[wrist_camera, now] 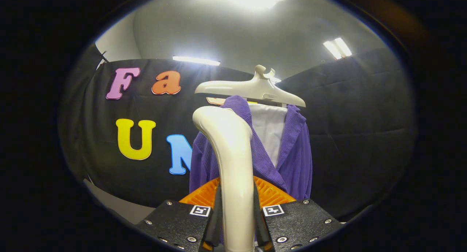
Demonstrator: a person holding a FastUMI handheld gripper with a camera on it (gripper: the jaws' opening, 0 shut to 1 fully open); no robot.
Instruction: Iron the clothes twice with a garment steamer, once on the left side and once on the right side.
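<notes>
My gripper [236, 212] is shut on the handle of a pale garment steamer [231, 149], which rises upright between the fingers and curves forward at its top. Beyond the steamer a purple ribbed cardigan [293, 153] hangs over a white shirt [269, 129] on a cream hanger [251, 88]. The steamer's head sits in front of the cardigan's left shoulder and hides part of it. I cannot tell whether the head touches the cloth.
Black padded booth walls [357, 135] stand behind and to the right of the garment. A strip of pale floor or table [120, 206] shows low on the left. Ceiling lights [337, 47] glare overhead.
</notes>
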